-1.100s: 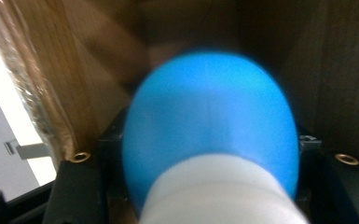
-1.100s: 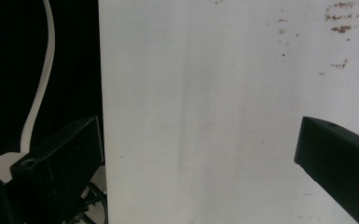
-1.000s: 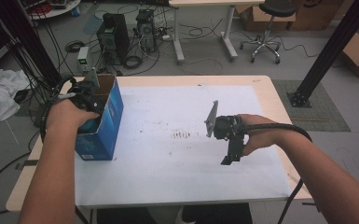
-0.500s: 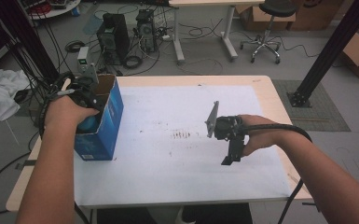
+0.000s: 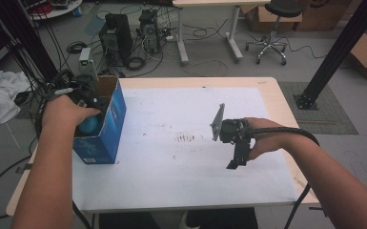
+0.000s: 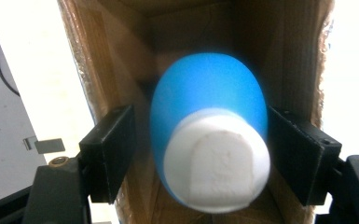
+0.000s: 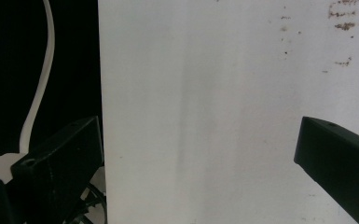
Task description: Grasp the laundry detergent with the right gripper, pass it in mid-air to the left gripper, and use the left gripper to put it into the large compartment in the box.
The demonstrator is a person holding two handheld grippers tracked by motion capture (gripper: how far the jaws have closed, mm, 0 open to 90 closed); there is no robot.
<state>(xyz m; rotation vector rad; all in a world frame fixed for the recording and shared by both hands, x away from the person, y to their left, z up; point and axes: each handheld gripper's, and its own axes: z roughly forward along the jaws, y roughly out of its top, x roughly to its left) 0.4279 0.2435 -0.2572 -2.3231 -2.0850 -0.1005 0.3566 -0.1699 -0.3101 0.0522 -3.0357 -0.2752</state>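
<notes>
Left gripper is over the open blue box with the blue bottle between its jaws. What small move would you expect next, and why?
Probably a short straight lift, if the grasp is firm. In the left gripper view the blue bottle sits between the jaws inside the cardboard box, white cap toward the camera; the right jaw touches it, a gap shows on the left. The left gripper is at the box's open top. The right gripper is open over the white table sheet.

A wooden table [image 5: 271, 85] carries a white sheet [image 5: 181, 162] (speckled brown mid-sheet) and a blue cardboard box [image 5: 106, 133] at its left edge.
</notes>
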